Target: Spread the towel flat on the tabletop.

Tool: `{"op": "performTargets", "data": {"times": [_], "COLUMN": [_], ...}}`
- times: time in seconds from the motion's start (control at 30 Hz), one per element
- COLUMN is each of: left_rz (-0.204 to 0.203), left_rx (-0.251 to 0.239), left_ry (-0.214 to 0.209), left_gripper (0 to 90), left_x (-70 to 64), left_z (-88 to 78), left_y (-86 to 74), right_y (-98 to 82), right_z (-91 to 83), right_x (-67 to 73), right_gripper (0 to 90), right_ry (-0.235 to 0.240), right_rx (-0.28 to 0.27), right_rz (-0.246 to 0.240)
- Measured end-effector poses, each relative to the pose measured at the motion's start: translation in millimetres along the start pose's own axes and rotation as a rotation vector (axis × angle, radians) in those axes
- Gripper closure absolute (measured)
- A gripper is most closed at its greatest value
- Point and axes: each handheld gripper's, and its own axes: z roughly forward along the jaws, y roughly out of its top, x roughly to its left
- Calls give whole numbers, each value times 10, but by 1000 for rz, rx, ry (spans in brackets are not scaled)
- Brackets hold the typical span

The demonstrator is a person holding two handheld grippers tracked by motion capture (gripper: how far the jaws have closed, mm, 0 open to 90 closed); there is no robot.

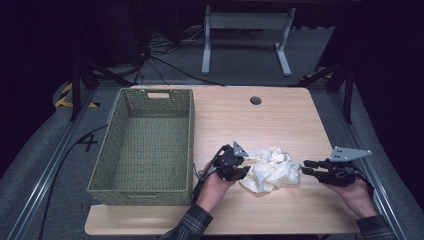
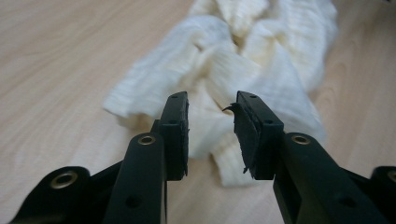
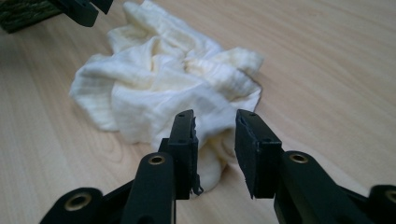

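- Cream ribbed cloth (image 1: pixel 270 169): one item, crumpled in a loose heap on the wooden table (image 1: pixel 260 125), toward the near edge and right of centre; lies between the two hand-held grippers
- Left gripper (image 1: pixel 244 171): held in the person's left hand (image 1: pixel 215 189), just at the cloth's left edge; jaws parted, with a clear gap between the pads
- Left gripper view: cloth (image 2: pixel 243 60) lies directly ahead of the parted jaws, its near fold seen through the gap; pads (image 2: pixel 177 126) not pressing on the fabric; the right pad's facing is torn at its edge
- Right gripper (image 1: pixel 306 167): held in the person's right hand (image 1: pixel 356 197), tips just beside the cloth's right edge; jaws parted
- Right gripper view: cloth (image 3: pixel 159 88) spreads ahead of the jaws, a rolled end hanging in the gap between the pads (image 3: pixel 184 135); whether it touches them cannot be told
- Green woven basket (image 1: pixel 145 145): rectangular, on the table's left side, just beside the left gripper, apart from the cloth
- Round cable hole (image 1: pixel 256 100): in the tabletop's far edge, well apart from the cloth
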Motion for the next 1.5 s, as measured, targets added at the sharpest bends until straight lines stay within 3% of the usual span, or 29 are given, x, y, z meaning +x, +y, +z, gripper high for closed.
{"op": "performTargets", "data": {"times": [0.17, 0.3, 0.4, 0.43, 0.57, 0.63, 0.67, 0.83, 0.93, 1.0, 1.1, 1.23, 1.33, 1.37, 1.4, 1.5], "left_rz": [50, 105, 120, 142, 153, 157, 162, 157, 154, 154, 159, 177, 196, 193, 190, 174], "left_rx": [21, 66, 92, 97, 110, 110, 109, 135, 141, 120, 92, 123, 133, 133, 139, 142], "left_ry": [-50, -48, -60, -57, -61, -52, -53, -73, -71, -59, -64, -73, -61, -54, -27, -36], "left_gripper": [615, 586, 570, 570, 581, 629, 706, 868, 894, 864, 737, 627, 601, 611, 701, 843], "left_x": [-139, -227, -257, -273, -296, -294, -284, -251, -241, -241, -238, -254, -275, -277, -273, -236], "left_z": [29, 63, 95, 132, 191, 215, 221, 234, 223, 204, 194, 279, 320, 320, 315, 313], "left_y": [-90, -196, -251, -249, -225, -217, -210, -198, -199, -199, -187, -185, -185, -182, -176, -161], "right_y": [-110, -187, -218, -219, -213, -211, -211, -212, -210, -209, -210, -216, -217, -217, -216, -217], "right_z": [28, 93, 185, 204, 264, 267, 265, 273, 268, 264, 263, 262, 257, 254, 251, 246], "right_x": [77, 136, 155, 153, 138, 131, 129, 129, 125, 124, 123, 125, 128, 127, 127, 124], "right_gripper": [678, 660, 644, 649, 735, 783, 809, 860, 873, 873, 873, 872, 872, 873, 875, 876], "right_ry": [21, 37, 35, 36, 37, 41, 45, 60, 64, 66, 67, 68, 71, 70, 71, 69], "right_rx": [29, 77, 118, 126, 149, 151, 153, 163, 162, 160, 162, 165, 165, 165, 163, 163], "right_rz": [9, -1, -20, -18, -33, -29, -29, -29, -27, -30, -30, -30, -32, -33, -31, -31]}}
